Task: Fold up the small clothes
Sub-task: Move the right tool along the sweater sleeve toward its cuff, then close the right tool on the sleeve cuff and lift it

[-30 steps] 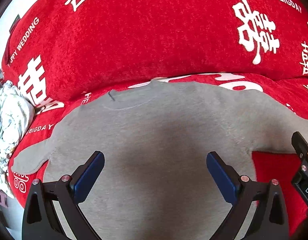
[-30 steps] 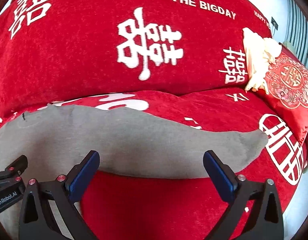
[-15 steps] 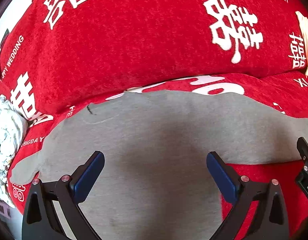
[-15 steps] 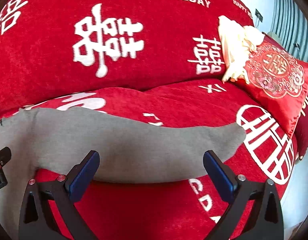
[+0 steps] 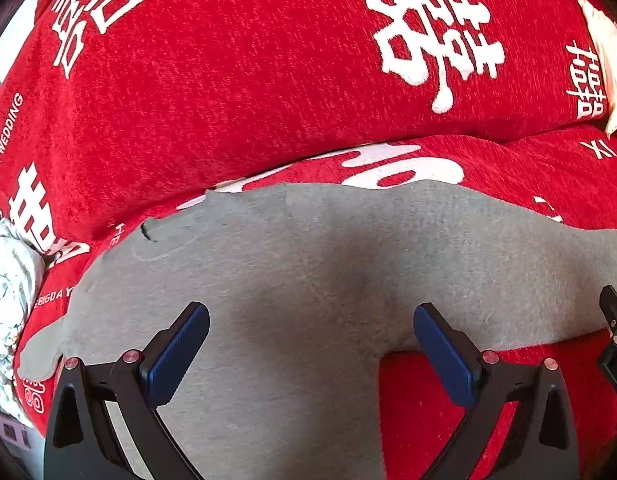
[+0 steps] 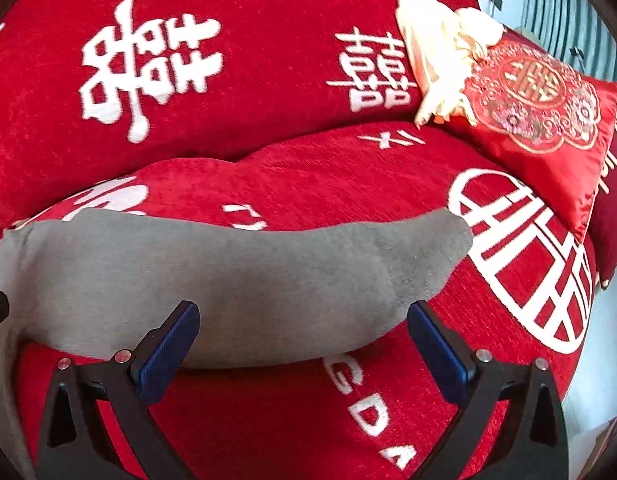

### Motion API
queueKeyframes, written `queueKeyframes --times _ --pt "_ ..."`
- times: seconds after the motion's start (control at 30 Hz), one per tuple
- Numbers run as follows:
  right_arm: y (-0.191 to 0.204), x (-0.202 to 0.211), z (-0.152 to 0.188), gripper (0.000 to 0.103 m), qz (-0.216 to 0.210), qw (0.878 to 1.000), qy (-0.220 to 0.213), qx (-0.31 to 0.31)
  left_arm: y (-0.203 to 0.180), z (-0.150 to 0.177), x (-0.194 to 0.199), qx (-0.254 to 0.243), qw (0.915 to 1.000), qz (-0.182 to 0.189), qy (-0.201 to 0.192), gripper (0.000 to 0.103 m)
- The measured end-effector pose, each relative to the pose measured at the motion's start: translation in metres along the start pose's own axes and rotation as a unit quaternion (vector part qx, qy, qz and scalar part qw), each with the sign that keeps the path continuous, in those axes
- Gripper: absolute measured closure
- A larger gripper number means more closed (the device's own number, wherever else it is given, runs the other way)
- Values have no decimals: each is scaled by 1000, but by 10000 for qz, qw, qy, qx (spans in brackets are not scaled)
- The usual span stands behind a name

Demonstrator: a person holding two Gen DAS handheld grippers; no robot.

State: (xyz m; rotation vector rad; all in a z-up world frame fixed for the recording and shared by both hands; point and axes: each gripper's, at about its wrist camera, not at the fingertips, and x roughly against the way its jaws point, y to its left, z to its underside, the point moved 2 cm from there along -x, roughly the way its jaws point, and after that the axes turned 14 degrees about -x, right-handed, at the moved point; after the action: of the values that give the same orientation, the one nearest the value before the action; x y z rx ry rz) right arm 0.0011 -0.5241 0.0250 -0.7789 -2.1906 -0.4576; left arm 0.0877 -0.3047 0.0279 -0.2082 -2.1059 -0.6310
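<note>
A gray shirt (image 5: 308, 280) lies flat on a red sofa cover (image 5: 228, 100) with big white letters and signs on it. The shirt is spread out with its neck toward the back of the sofa. A small dark mark sits near the neck.

The left gripper (image 5: 310, 354) is wide open and holds nothing. Its two blue pads (image 5: 176, 356) sit over the body of the shirt. One pad is over the gray cloth, and the other is right where the sleeve meets the body, by a patch of red cover. It is hard to tell if the pads touch the cloth.

The right gripper (image 6: 302, 350) is wide open too, and it holds nothing. It is over the long gray sleeve (image 6: 268, 276), which reaches out to the right across the seat. The end of the sleeve lies next to a big white round sign on the cover. The sleeve's lower edge runs between the two blue pads.

A shiny red pillow (image 6: 540, 120) with gold patterns leans at the right end of the sofa. A cream cloth (image 6: 436, 56) lies bunched up just beside it. At the far left, a pale crumpled cloth (image 5: 8, 300) sits by the edge of the sofa.
</note>
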Motion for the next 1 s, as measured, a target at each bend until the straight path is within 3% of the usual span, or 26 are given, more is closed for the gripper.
queueKeyframes --times 0.23,0.47,0.63,0.7,0.73,0.77,0.83,1.0 --pt "-29 -15 -6 0 14 9992 138 -374 -19 -6 -8 -124 9999 21 48 1" --pt "-78 -33 -20 0 413 9944 158 -955 -33 -11 -14 -206 9998 64 49 1" --pt "-79 -49 -32 2 26 9942 272 -1041 -35 -13 -21 -174 9998 82 104 1" --pt "-70 -57 -38 21 26 9965 226 -809 -33 -14 -23 -144 9998 88 135 1" --pt "-67 -59 -40 58 92 9975 197 -677 -31 -14 -23 -126 9998 93 141 1" --pt "-66 -62 -43 90 78 9977 220 -632 -27 -14 -24 -91 9998 99 130 1" --pt "-75 -62 -48 90 -361 9942 415 -920 -17 -16 -24 25 9999 89 90 1" --pt "-107 -37 -48 90 -606 9852 87 -1603 12 -17 -42 475 9981 12 405 1"
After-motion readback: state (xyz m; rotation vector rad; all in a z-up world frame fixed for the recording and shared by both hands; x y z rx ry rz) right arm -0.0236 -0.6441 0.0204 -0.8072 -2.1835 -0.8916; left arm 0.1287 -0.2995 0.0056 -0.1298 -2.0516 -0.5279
